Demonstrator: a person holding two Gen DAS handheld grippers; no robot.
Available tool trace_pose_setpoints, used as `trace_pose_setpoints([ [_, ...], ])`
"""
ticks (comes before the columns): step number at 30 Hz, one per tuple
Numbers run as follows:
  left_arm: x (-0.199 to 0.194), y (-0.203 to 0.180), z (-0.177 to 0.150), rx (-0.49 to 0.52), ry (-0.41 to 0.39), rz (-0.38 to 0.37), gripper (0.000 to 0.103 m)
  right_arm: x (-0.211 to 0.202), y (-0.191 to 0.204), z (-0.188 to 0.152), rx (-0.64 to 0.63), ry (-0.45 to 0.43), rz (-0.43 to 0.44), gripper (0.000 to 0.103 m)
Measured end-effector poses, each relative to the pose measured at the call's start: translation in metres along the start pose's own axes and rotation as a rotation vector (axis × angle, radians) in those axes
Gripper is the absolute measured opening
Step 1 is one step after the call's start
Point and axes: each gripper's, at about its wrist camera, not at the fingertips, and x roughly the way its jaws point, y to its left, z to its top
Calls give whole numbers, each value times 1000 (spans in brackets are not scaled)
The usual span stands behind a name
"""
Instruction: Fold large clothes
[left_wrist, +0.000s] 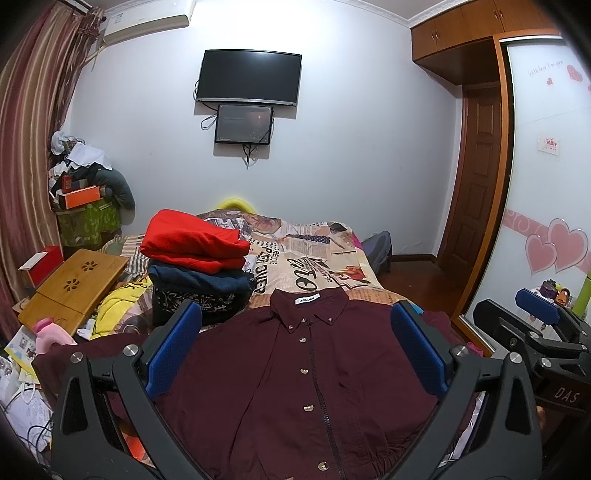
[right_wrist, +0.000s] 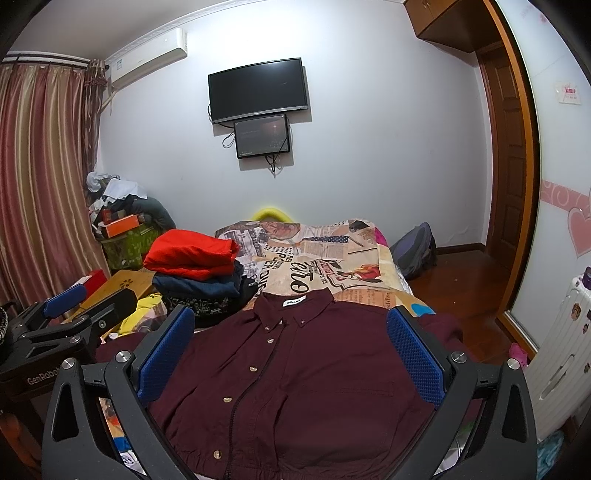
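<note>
Your maroon shirt (left_wrist: 295, 376) lies flat on the bed (left_wrist: 314, 266), front up, buttoned, collar (left_wrist: 308, 301) pointing toward the far wall w/ the TV (left_wrist: 248, 77). White neck label shows inside the collar. The shirt's hem sits at the near edge of the bed, closest to you.

Your left gripper (left_wrist: 295, 343) hangs above the shirt, fingers spread wide, nothing between the blue pads (left_wrist: 173, 347); the shirt's chest shows in the gap. Can't tell if the tips touch the fabric. Your right gripper (right_wrist: 291, 347) is in the same pose over the shirt, fingers released, empty, pads (right_wrist: 415, 356) well apart. In the left wrist view your right gripper shows off the shirt's right side; in the right wrist view the left one shows off its left side.

Left of the shirt's collar, just beside it, is a stack of folded clothes (left_wrist: 199, 266): red on top, navy under it, a dark patterned piece at the bottom. Further left of the shirt: a yellow garment (left_wrist: 118, 306) and a wooden lap desk (left_wrist: 74, 288). Beyond the shirt's collar the printed bedspread (left_wrist: 317, 254) runs to the wall. Right of the shirt, a wardrobe (left_wrist: 546, 177) w/ heart decals.
</note>
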Motion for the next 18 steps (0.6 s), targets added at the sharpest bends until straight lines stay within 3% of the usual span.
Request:
trace_pose_setpoints([
  [18,6,-2,-3,-1,10,-4,103,2,-3,2,4,8,-7,103],
])
